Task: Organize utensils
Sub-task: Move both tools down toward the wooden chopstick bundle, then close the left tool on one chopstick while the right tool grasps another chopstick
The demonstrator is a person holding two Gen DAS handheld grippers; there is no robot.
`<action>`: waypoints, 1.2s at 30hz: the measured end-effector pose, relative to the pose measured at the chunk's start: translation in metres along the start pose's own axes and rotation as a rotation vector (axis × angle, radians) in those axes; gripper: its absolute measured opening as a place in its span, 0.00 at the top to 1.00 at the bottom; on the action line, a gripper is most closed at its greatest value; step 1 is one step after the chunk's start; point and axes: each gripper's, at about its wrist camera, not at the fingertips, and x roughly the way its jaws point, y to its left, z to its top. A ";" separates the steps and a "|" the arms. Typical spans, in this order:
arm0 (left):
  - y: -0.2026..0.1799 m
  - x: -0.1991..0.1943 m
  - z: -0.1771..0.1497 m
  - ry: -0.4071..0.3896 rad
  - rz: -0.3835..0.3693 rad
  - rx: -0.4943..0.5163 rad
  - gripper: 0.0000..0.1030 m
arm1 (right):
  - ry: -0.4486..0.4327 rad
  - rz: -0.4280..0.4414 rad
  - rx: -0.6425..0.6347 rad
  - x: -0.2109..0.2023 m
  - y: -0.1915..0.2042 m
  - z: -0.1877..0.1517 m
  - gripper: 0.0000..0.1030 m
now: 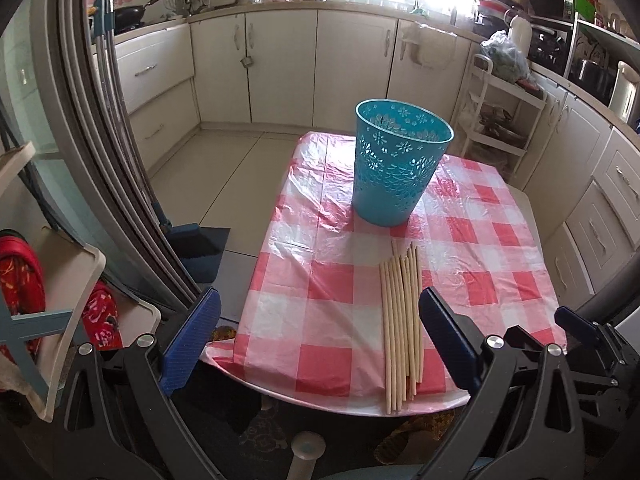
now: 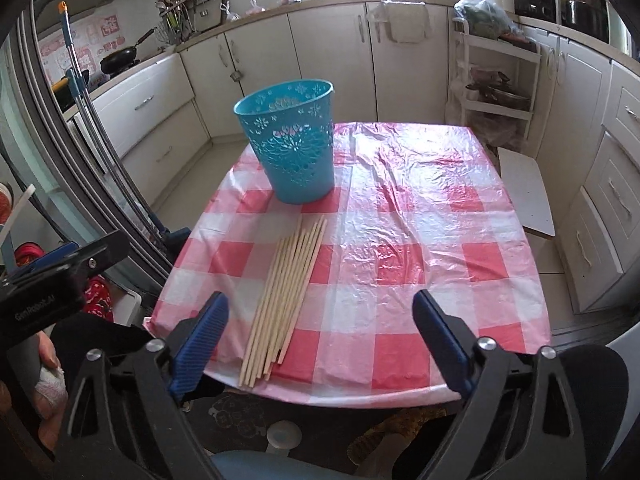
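A bundle of several light wooden chopsticks lies lengthwise near the front edge of the table; it also shows in the right wrist view. A teal perforated plastic bin stands upright behind them, also in the right wrist view. My left gripper is open and empty, above the table's front left edge, left of the chopsticks. My right gripper is open and empty above the front edge, just right of the chopsticks. The left gripper's body shows at the left of the right wrist view.
The table has a red-and-white checked plastic cloth, also in the right wrist view. Cream kitchen cabinets line the back and right. A white shelf rack stands behind the table, a sliding door frame at left.
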 end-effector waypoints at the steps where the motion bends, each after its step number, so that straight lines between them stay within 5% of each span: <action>1: -0.001 0.012 0.002 0.018 0.002 0.002 0.08 | 0.021 0.009 0.010 0.013 -0.003 0.001 0.30; 5: -0.011 0.059 0.003 0.099 0.010 0.025 0.08 | 0.089 0.044 0.048 0.060 -0.009 0.002 0.54; 11: -0.028 0.118 0.001 0.178 0.031 0.052 0.08 | 0.143 0.082 0.089 0.110 -0.009 0.007 0.72; 20: -0.038 0.172 -0.002 0.263 0.056 0.068 0.16 | 0.151 0.051 0.055 0.147 -0.008 0.021 0.77; 36: -0.047 0.186 -0.010 0.295 -0.001 0.116 0.19 | 0.194 0.076 -0.052 0.167 -0.017 0.047 0.79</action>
